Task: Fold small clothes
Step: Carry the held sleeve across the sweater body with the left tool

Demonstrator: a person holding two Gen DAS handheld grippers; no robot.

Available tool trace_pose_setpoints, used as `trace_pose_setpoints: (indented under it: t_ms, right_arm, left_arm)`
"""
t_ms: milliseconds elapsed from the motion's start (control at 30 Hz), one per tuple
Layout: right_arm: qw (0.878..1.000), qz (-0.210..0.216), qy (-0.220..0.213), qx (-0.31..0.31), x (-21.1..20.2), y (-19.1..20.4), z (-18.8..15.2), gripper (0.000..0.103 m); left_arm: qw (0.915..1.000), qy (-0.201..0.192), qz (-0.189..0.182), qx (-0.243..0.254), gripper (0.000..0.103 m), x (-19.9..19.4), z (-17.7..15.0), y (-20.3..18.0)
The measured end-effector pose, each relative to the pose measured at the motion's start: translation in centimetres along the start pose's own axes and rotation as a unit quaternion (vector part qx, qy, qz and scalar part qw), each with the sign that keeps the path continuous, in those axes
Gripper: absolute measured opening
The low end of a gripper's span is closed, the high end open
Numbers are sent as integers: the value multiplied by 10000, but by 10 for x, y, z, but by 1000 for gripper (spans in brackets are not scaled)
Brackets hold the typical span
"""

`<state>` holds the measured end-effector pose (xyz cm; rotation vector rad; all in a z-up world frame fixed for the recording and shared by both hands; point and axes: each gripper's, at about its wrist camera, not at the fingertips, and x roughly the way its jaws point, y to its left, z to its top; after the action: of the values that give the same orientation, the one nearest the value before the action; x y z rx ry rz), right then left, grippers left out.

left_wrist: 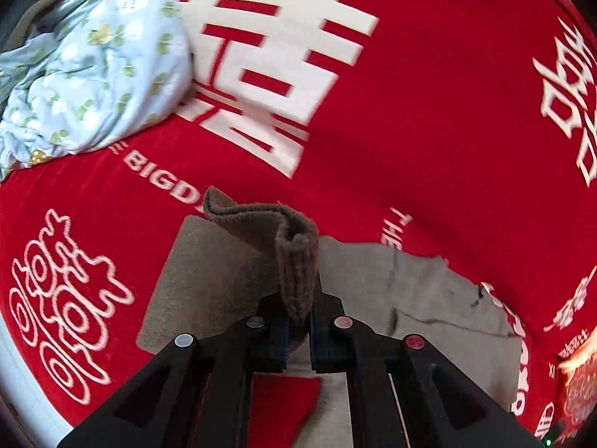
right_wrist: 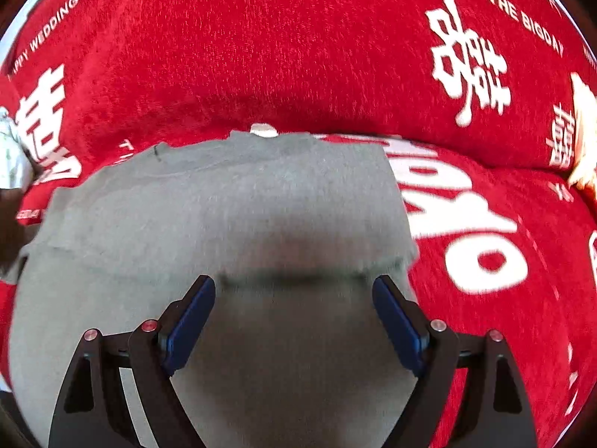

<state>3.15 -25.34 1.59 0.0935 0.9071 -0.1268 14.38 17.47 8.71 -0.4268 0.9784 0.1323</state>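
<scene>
Mid-fold on a red wedding blanket (left_wrist: 429,119): we find our left gripper (left_wrist: 298,330) clamped on a raised edge of a small grey-beige garment (left_wrist: 209,272), the 2 jaws drawn close with only the thickness of the cloth between them, and the pinched flap standing up and curling over toward the far side, its fuzzy brown underside showing. The rest of the garment lies spread flat on the blanket just below and to the right of that grip. In the right wrist view our right gripper (right_wrist: 294,317) hovers over the same garment (right_wrist: 224,201) with its blue pads (right_wrist: 192,321) wide apart and nothing between them; we cannot tell whether the fingertips touch the fabric, since the picture is blurred there. We judge the task to be at an early stage for this piece: 1 edge is lifted and no completed fold shows, so the flap has yet to be carried across and laid down, and any further fold and smoothing remain. At the far left of the left wrist view a pale blue floral bundle (left_wrist: 93,67) sits bunched on the blanket, well apart from the garment; whether it is another item waiting to be folded we cannot tell.
</scene>
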Motion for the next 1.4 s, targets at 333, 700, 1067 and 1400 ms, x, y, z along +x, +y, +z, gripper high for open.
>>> trace_pose_setpoints:
  t_ms: [333, 700, 1067, 1400]
  right_arm:
    - [9996, -58, -56, -286, -18, -13, -42, 89]
    - [9995, 59, -134, -295, -26, -18, -57, 98]
    - [9996, 151, -175, -185, -30, -20, -66, 100]
    - [9993, 142, -240, -236, -33, -18, -70, 100]
  left_arm:
    - [9987, 78, -27, 500, 8, 0, -21, -62]
    - [9938, 189, -162, 1079, 8, 6, -57, -151]
    - [9860, 395, -382, 1575, 8, 17, -108, -230]
    - [9742, 513, -714, 2076, 8, 12, -149, -286]
